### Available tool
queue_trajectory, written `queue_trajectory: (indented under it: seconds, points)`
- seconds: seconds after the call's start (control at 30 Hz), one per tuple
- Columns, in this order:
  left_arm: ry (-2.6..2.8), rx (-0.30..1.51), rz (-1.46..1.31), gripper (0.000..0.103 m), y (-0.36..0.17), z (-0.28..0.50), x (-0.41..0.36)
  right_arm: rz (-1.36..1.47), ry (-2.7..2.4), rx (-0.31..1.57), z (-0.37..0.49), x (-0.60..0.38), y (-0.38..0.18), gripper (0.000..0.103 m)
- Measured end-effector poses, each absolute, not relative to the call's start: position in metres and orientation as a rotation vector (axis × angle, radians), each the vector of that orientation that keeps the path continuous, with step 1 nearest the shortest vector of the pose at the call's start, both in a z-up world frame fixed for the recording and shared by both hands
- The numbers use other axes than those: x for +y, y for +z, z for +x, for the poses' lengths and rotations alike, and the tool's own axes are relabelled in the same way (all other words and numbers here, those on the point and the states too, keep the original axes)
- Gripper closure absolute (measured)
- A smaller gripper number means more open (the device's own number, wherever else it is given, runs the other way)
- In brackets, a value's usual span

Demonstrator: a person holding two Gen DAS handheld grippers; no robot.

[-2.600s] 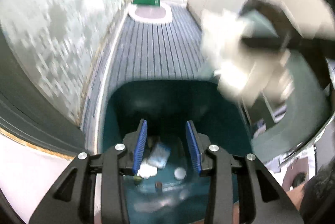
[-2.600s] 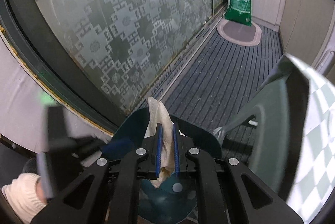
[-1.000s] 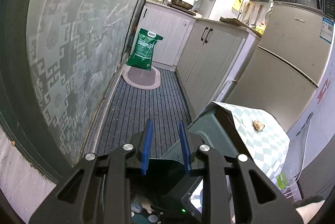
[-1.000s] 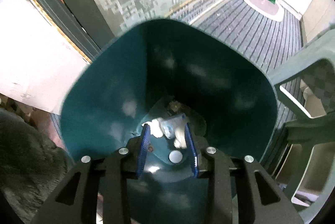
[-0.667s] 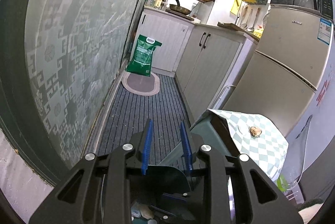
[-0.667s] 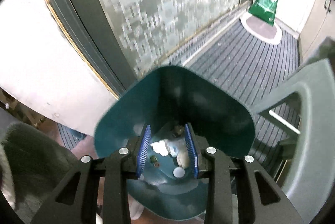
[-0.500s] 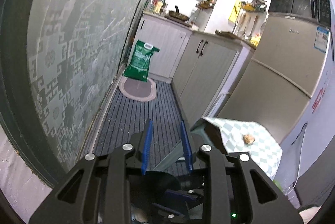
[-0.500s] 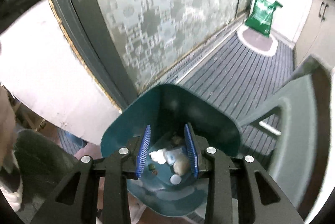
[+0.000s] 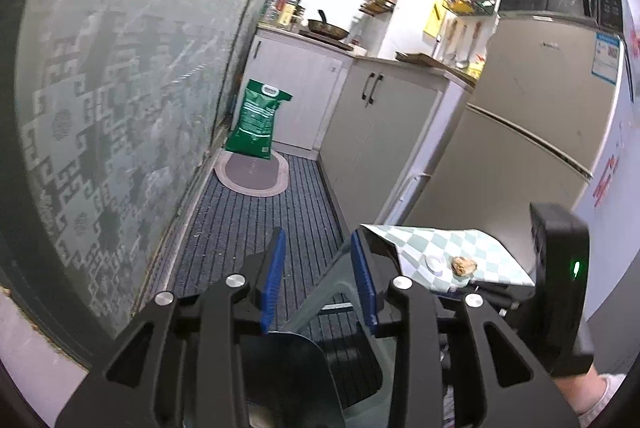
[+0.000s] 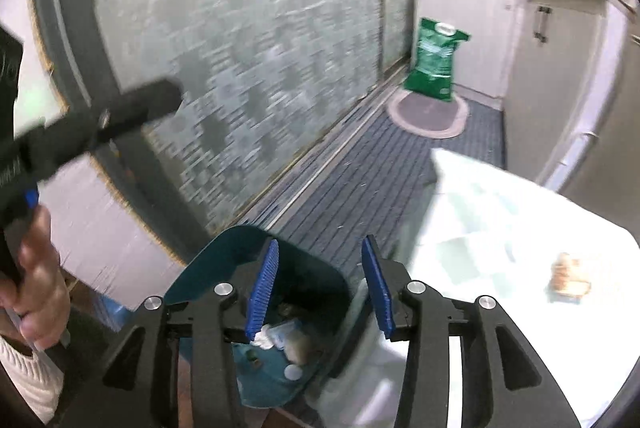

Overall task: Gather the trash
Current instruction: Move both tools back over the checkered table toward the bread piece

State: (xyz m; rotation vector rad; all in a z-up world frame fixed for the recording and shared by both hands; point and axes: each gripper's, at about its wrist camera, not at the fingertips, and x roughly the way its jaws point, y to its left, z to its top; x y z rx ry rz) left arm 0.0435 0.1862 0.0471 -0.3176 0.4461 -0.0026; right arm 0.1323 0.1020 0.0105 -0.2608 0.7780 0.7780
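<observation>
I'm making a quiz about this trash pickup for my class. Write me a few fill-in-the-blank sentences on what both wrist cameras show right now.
1. The right gripper hangs above the teal ____, its fingers apart and empty.
2. A brownish scrap lies on the ____ tablecloth.
3. The green bag stands on the floor behind an oval ____.
4. The left gripper holds ____.

Missing words: bin; checkered; mat; nothing

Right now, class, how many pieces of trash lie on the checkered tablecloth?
2 show: a brown crumpled scrap near the tablecloth's right side and a small white round piece just left of it. The right gripper may hide more.
</observation>
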Motion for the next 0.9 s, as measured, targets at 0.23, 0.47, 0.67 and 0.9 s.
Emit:
queue_trajectory:
  seconds: [0.23,0.47,0.67,0.9]
  points:
    - [-0.03,0.482,-0.282,0.063,0.042,0.061,0.16,-0.202,0.686,0.769,0.156,0.05,0.018,0.059]
    - [-0.057,0.547,-0.229,0.06,0.033,0.086,0.127,-0.157,0.62,0.761,0.174,0.008,0.019,0.048]
    - [-0.082,0.591,-0.203,0.054,0.025,0.104,0.102,-0.157,0.556,0.767,0.183,-0.014,0.015,0.048]
    - [-0.109,0.629,-0.183,0.053,0.018,0.122,0.076,-0.167,0.499,0.799,0.197,-0.037,0.002,0.048]
